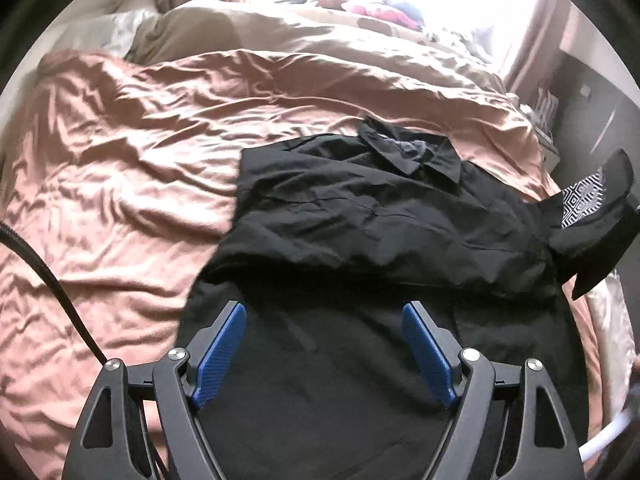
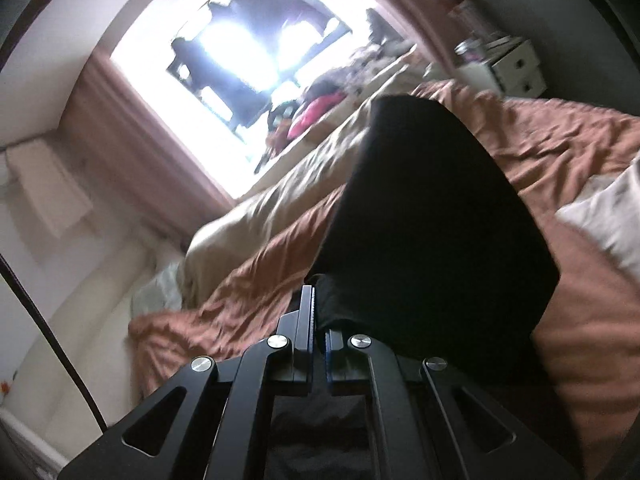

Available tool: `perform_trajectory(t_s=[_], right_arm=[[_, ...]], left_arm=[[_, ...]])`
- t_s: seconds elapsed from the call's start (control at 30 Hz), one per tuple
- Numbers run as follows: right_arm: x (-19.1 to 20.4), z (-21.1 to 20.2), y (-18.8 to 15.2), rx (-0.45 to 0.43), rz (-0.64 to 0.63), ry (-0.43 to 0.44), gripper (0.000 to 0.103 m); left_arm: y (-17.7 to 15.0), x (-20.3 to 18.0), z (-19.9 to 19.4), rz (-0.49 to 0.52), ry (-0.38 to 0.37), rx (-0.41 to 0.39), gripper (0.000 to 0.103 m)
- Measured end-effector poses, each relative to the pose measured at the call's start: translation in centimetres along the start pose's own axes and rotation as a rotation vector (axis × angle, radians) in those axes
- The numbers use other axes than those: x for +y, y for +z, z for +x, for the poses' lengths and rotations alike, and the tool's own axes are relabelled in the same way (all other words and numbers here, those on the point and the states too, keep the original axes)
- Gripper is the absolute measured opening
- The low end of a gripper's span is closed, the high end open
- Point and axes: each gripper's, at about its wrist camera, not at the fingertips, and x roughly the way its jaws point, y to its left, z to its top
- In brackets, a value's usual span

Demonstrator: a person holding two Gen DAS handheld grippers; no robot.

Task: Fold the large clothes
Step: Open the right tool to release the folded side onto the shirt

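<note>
Left tongs (image 1: pixel 324 312) wide over black shirt (image 1: pixel 380 216); right tongs (image 2: pixel 318 312) pinching it (blurred, probably sleeve).

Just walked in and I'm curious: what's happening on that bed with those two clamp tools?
A person is folding a black collared shirt on a bed covered by a pinkish-brown duvet, using a handheld gripper in each hand. The right gripper is shut on black fabric of the shirt and holds it lifted off the bed. The left gripper is open above the shirt's near part, gripping nothing. The collar lies at the far end.
</note>
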Motion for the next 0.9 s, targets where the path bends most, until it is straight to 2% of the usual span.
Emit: perform_trajectory(t_s=[0.07,0.17,0.3,0.43,0.57,0.6,0.63,0.67,0.7,0.8,0.9], right_arm=[[0.1,0.9,-0.2,0.053,-0.032,0.006,0.000],[0.3,3.6,-1.2,0.148,-0.086,-0.002,0.000],[-0.5,9.7,-2.2,0.312,-0.127,-0.065,0.000],[-1.9,13.6,-1.8,0.442,-0.061,-0.104,0.001],[-3.1,13.8,-0.4,0.477,0.027,-0.079,0.005],[-3.6,13.2,-0.1,0.476,0.055,-0.055,0.012],[-4.5,11.1,-0.9,0.473,0.081,-0.034,0.033],[-4.7,10.7,-0.8,0.467,0.095,-0.025,0.046],[-5.2,9.5,-0.4,0.453,0.107,-0.020,0.068],[-6.7,6.1,1.2,0.386,0.155,-0.025,0.070],[-9.1,2.7,2.7,0.316,0.197,-0.087,0.070]], left_arm=[[-0.1,1.5,0.0,-0.040,0.018,0.001,0.082],[-0.2,3.4,0.0,-0.114,-0.006,0.002,0.082],[0.1,4.7,-0.2,-0.161,-0.027,-0.003,0.082],[0.2,5.1,-0.3,-0.175,-0.044,-0.009,0.082],[0.2,5.0,-0.1,-0.171,-0.061,0.000,0.082],[0.2,4.9,-0.1,-0.169,-0.063,0.000,0.082],[0.2,4.8,-0.1,-0.164,-0.064,-0.001,0.082],[0.2,4.8,-0.1,-0.161,-0.063,-0.003,0.082],[0.1,4.7,-0.1,-0.161,-0.061,-0.006,0.082],[0.0,4.3,-0.1,-0.172,-0.075,-0.010,0.082],[-0.1,3.3,0.0,-0.162,-0.086,-0.017,0.082]])
